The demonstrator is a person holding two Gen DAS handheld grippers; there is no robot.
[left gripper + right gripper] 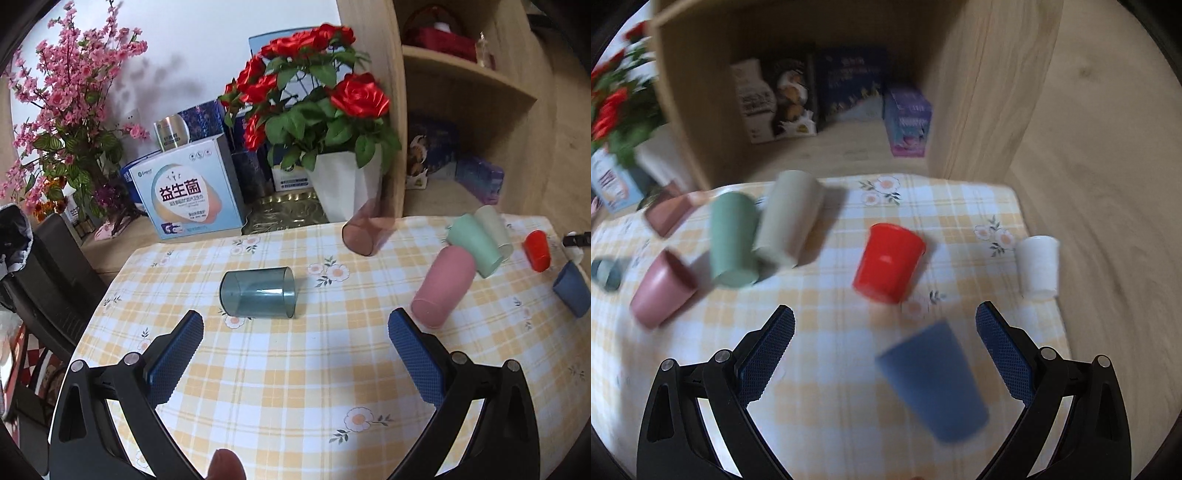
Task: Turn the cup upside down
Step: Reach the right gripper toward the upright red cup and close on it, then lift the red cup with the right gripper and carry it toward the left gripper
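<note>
1. Seemingly light, stiff plastic, the clear teal cup (257,292) lies on its side on the checked tablecloth (295,369), just ahead of the left gripper (295,328), whose jaws are spread wide and empty. Its smooth wall may slip; gripping across the middle looks safest. Its open end is hard to make out.

2. Heavily blurred, the right view shows the right gripper (885,326) spread too, with a blue cup (932,380) between its fingers, untouched. Cup mouths are unreadable.

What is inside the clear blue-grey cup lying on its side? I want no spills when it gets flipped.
Nothing: through the blue-grey cup only the checked tablecloth shows.
</note>
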